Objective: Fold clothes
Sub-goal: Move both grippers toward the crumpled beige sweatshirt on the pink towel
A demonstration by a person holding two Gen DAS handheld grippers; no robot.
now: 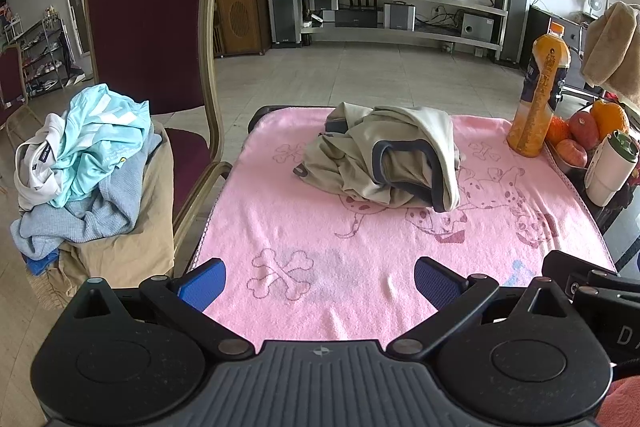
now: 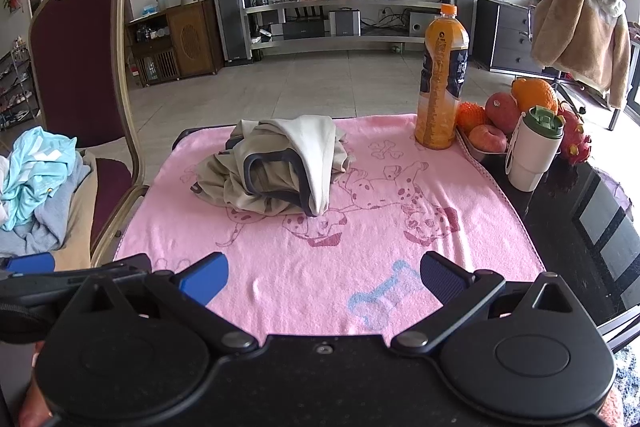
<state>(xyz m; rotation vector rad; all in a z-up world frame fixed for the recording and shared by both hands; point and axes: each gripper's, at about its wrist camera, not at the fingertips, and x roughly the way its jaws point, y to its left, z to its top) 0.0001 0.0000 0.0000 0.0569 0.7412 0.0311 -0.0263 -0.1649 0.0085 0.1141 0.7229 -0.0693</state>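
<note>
both grippers, left gripper (image 1: pixel 320 281) and right gripper (image 2: pixel 324 281), hang over the near edge of the pink towel (image 1: pixel 280 227), jaws apart and empty. beige garment (image 1: pixel 384 159) lies crumpled at centre; clothes pile (image 1: pixel 88 163) waits far left. folding looks unstarted.

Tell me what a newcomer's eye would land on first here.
The crumpled beige garment with dark trim, heaped mid-table on the pink dog-print towel, grabs attention first. Next comes the tall orange juice bottle at the towel's far right corner, beside a fruit tray. On the left, a pile of unfolded clothes sits by the maroon chair.
</note>
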